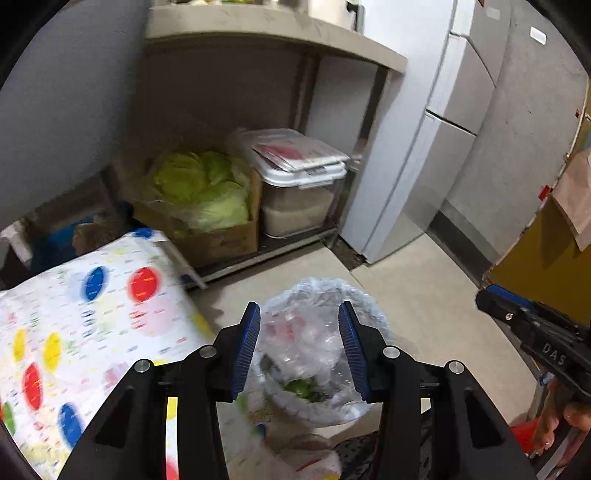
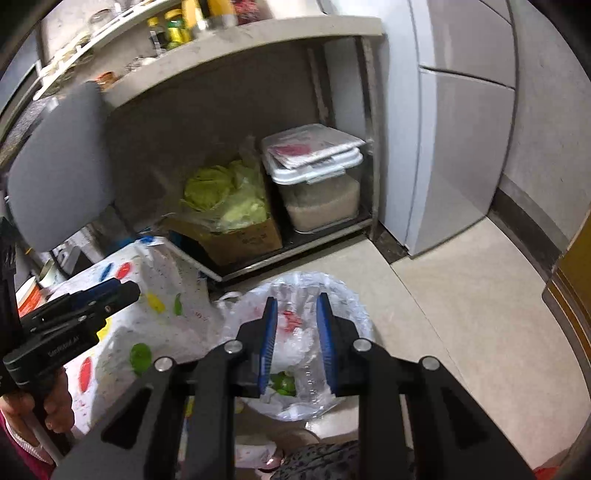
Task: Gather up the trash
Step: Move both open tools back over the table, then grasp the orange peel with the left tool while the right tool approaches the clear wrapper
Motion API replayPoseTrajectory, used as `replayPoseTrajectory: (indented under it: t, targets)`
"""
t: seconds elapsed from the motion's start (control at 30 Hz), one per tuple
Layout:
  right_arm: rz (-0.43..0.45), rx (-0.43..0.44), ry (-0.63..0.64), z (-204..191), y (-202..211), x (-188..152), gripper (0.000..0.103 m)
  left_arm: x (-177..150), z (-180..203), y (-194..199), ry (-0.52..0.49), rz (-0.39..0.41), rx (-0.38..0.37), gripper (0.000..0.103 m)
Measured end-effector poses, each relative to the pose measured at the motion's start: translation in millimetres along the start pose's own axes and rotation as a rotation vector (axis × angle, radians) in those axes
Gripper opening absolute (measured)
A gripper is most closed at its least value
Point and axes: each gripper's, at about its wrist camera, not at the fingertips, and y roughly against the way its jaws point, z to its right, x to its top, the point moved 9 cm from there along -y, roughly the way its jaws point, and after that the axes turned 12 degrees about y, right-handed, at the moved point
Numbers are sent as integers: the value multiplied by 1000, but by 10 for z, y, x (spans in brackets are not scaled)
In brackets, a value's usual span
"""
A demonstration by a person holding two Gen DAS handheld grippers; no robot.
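A trash bin lined with a clear plastic bag (image 1: 314, 350) stands on the floor, holding crumpled plastic, something red and green scraps (image 1: 301, 387). It also shows in the right wrist view (image 2: 299, 347). My left gripper (image 1: 299, 314) is open above the bin with nothing between its fingers. My right gripper (image 2: 296, 302) is open above the same bin, also with nothing held. The right gripper shows at the right edge of the left wrist view (image 1: 484, 295); the left one shows at the left of the right wrist view (image 2: 129, 286).
A table with a dotted cloth (image 1: 85, 325) is left of the bin. Under a counter (image 1: 266, 29) sit a cardboard box of cabbage (image 1: 207, 199) and a lidded rice container (image 1: 299, 184). A fridge (image 1: 436, 122) stands at the right. A grey chair back (image 2: 62, 162) is at the left.
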Motion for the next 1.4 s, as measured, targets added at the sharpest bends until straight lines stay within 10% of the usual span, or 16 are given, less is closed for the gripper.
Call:
replayPoseTrajectory:
  t: [0.67, 0.9, 1.2, 1.4]
  targets:
    - [45, 461, 463, -3106, 356, -9, 26, -895, -2586, 2347, 381, 241, 504, 47]
    - [9, 596, 639, -4267, 336, -285, 34, -1438, -3627, 3038, 570, 324, 683, 64]
    - [-56, 691, 783, -5323, 165, -658, 35, -1794, -4402, 3381, 705, 345, 780, 66]
    - [-50, 699, 862, -5650, 150, -845, 55, -1896, -4589, 3384, 728, 335, 777, 66]
